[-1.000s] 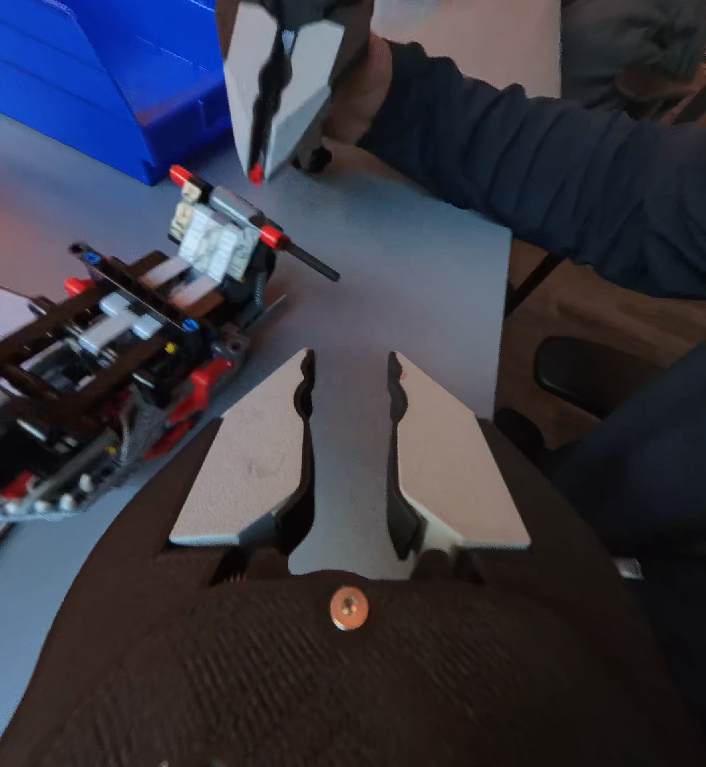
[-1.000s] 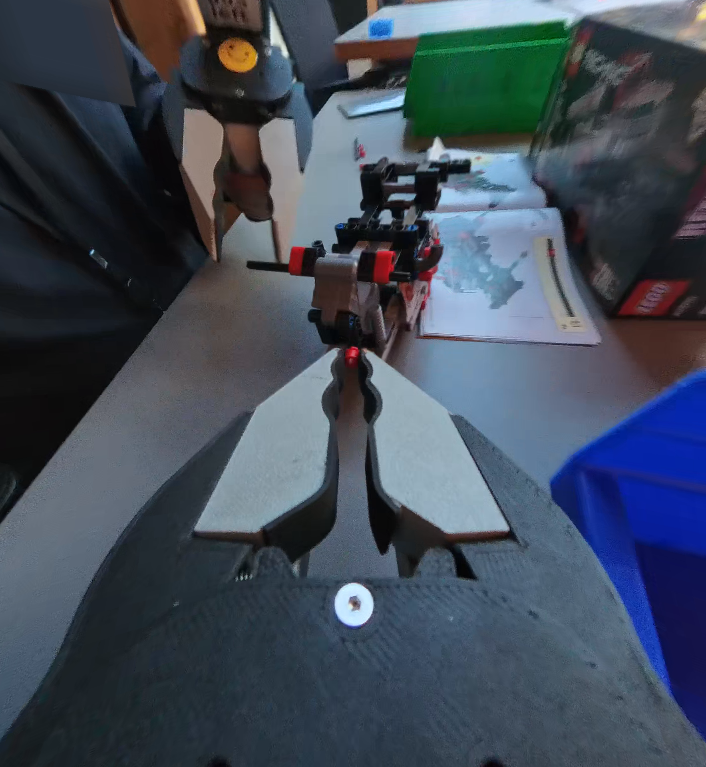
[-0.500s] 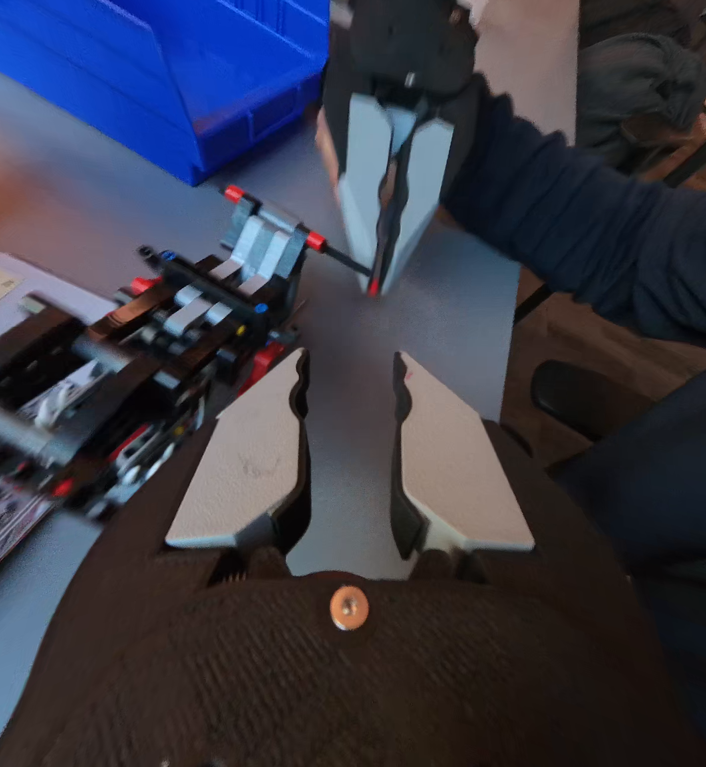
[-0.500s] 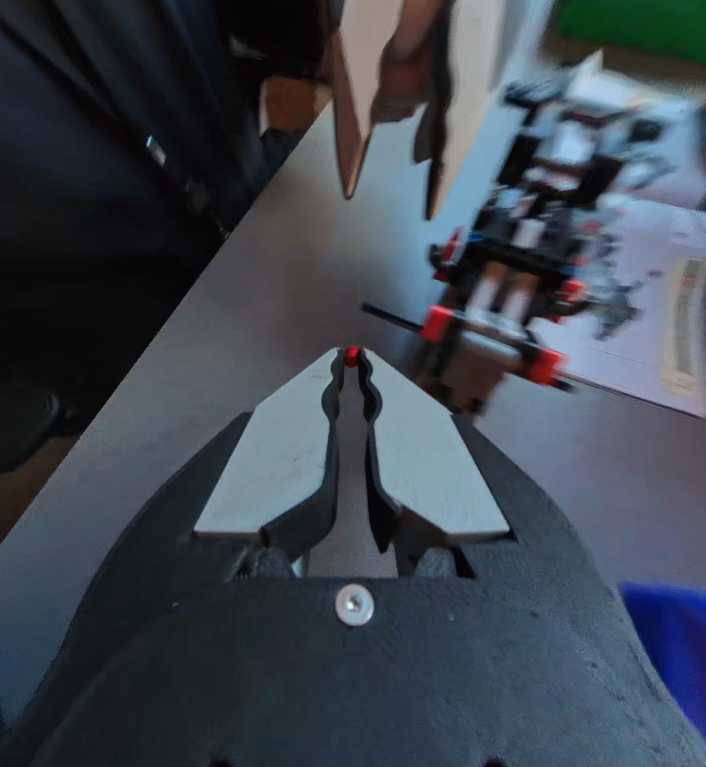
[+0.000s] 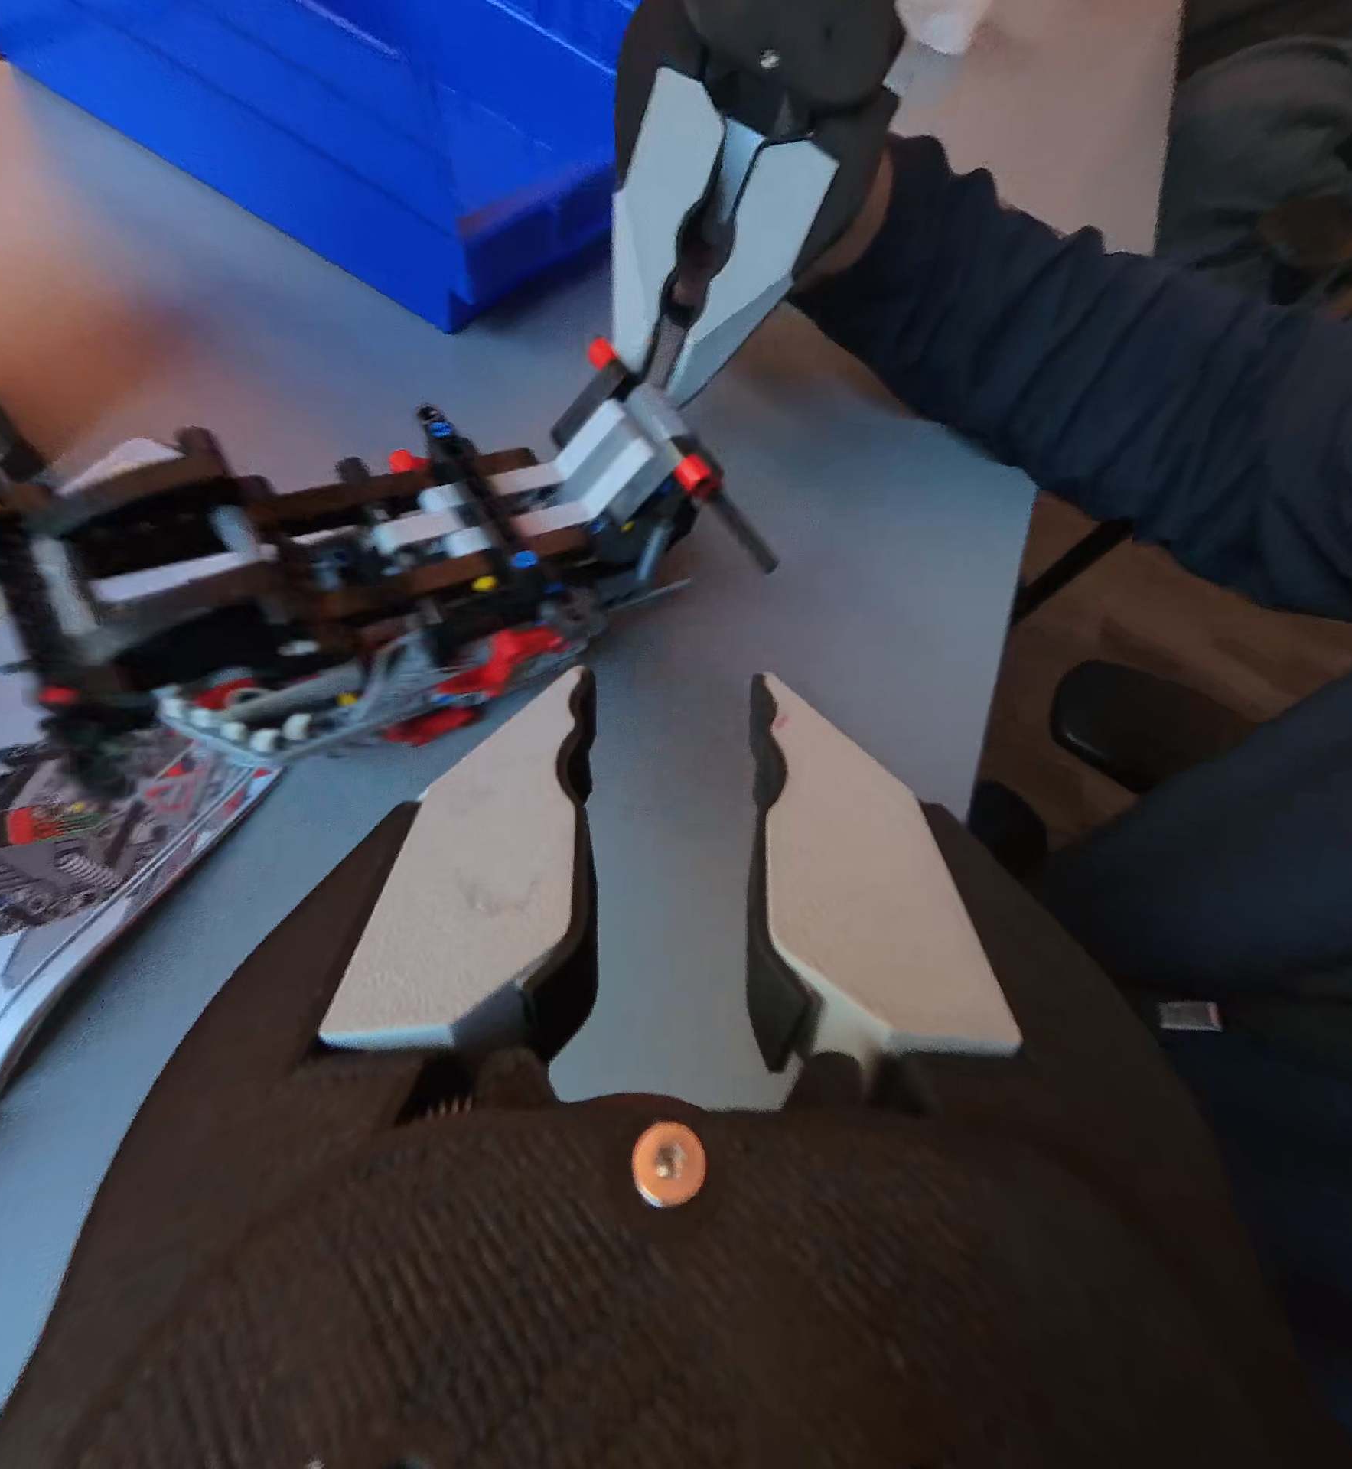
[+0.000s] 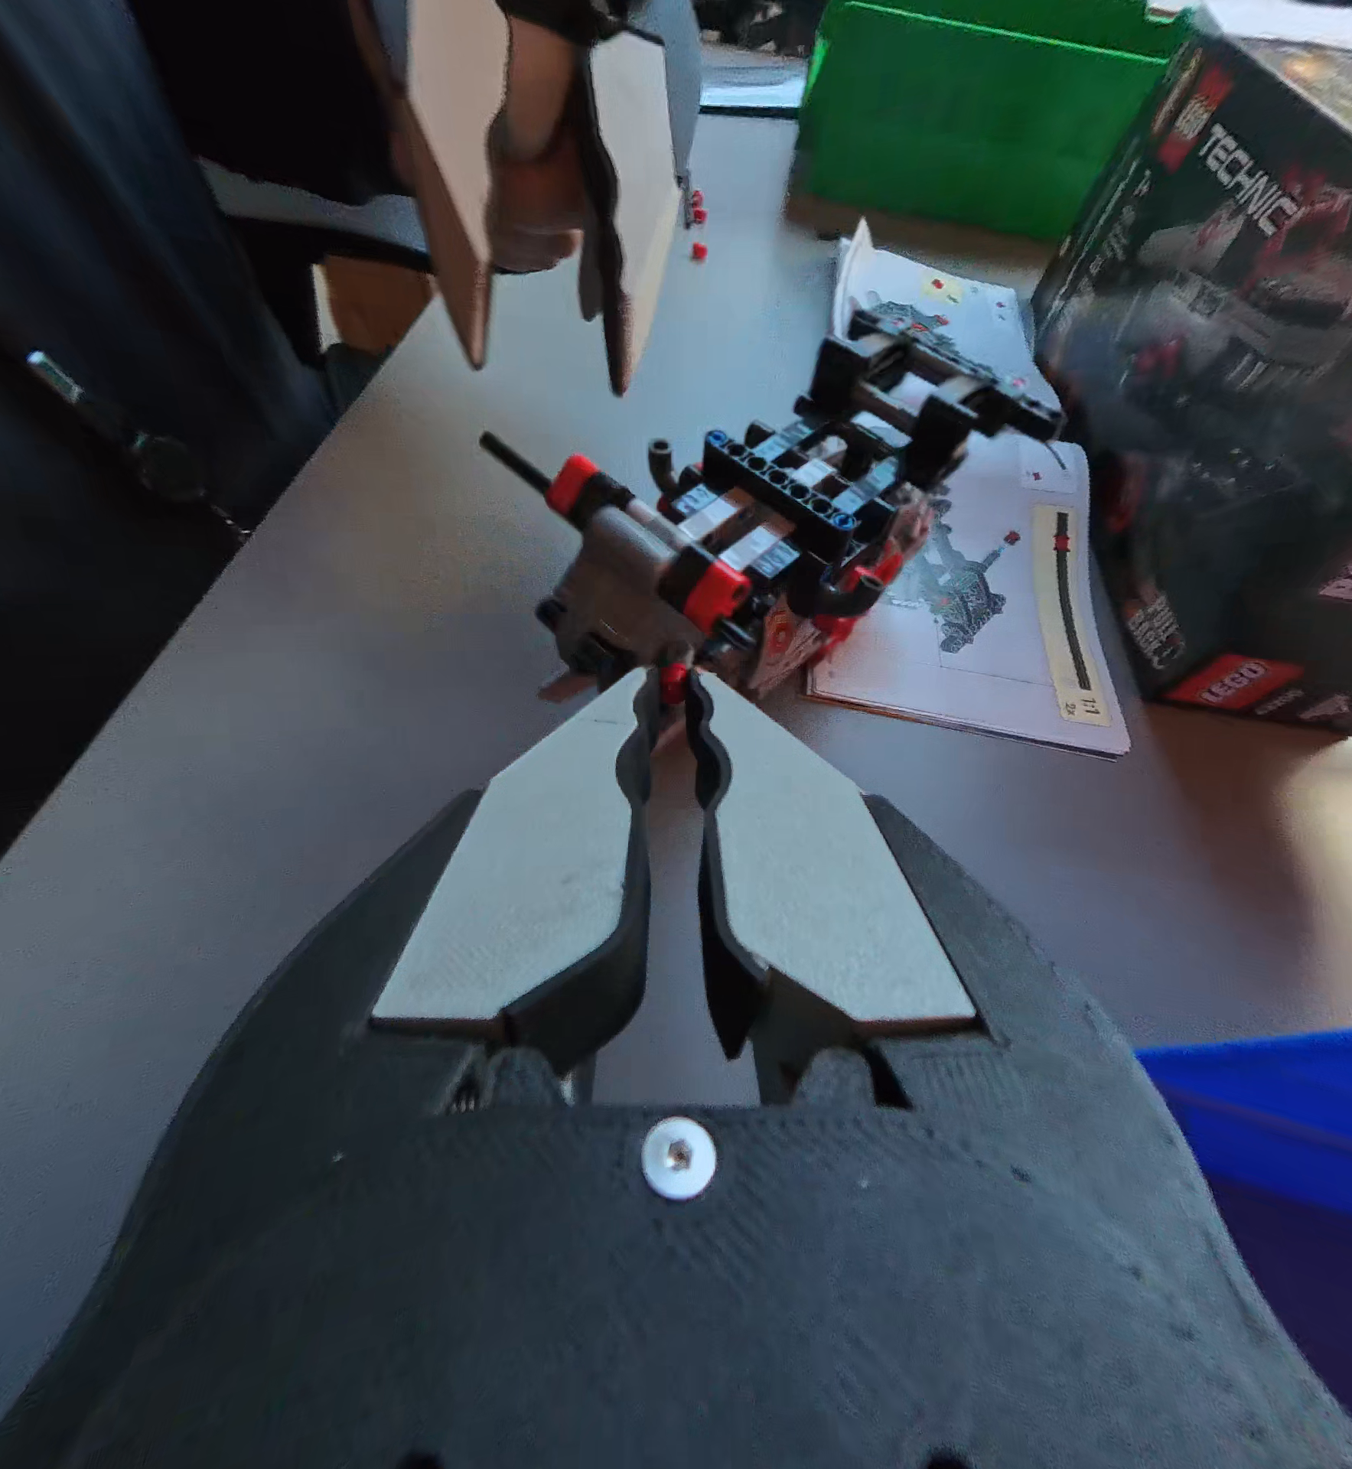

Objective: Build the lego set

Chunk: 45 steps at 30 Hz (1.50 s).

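Right hand-held gripper pinches a small red piece at the model; left one is empty.

The right hand-held gripper (image 6: 674,685) is nearly closed, its tips clamped on a small red piece (image 6: 673,684) just beside the near end of the partly built model (image 6: 768,540). The left hand-held gripper (image 5: 668,699) is spread wide above the grey worktop (image 5: 855,572), holding nothing. The model stands on the worktop, its far end resting on an open instruction booklet (image 6: 998,604). A black axle (image 6: 515,465) with a red collar sticks out at the model's left. A printed box (image 6: 1245,381) stands right of the booklet, a green bin (image 6: 966,119) beyond. A blue bin (image 5: 354,119) sits at the near right.
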Each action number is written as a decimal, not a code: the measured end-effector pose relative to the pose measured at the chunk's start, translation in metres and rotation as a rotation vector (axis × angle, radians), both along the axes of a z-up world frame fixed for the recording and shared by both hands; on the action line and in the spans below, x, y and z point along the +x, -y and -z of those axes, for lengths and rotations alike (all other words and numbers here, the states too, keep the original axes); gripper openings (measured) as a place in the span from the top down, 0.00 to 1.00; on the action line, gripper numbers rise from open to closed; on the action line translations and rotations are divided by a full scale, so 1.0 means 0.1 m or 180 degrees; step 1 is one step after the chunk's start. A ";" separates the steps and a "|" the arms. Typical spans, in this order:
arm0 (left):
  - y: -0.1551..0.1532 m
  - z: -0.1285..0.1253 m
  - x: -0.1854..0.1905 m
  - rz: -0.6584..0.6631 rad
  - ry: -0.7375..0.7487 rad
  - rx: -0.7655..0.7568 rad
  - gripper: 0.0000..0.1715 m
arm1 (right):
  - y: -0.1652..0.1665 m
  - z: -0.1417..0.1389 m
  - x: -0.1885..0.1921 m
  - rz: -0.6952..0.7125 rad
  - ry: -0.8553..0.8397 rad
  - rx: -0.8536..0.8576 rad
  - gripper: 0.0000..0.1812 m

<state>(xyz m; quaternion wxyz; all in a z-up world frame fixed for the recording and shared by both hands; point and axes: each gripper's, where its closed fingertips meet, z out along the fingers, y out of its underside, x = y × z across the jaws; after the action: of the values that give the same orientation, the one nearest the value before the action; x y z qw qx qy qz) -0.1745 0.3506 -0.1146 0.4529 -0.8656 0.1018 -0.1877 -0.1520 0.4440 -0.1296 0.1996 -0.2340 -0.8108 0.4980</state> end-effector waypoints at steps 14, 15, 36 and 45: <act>-0.03 0.17 0.18 0.0679 -0.0583 -0.0153 1.00 | 0.30 -0.11 0.34 0.0248 -0.0151 -0.0466 0.99; -0.03 0.16 0.17 0.0730 -0.0594 -0.0139 1.00 | 0.31 -0.14 0.35 0.0304 -0.0206 -0.0529 0.99; 0.02 0.19 0.17 0.1078 -0.0293 0.0026 1.00 | 0.52 -0.07 0.27 0.0126 -0.0067 -0.0744 0.99; 0.01 0.20 0.20 0.1137 -0.0163 0.0059 1.00 | 0.54 -0.07 0.31 0.0016 -0.0340 -0.0504 0.99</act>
<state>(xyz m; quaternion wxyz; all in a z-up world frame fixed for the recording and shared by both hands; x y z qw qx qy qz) -0.1549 0.3492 -0.1345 0.4176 -0.8340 0.2672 -0.2421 -0.1213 0.3898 -0.1230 0.2246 -0.2242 -0.7565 0.5718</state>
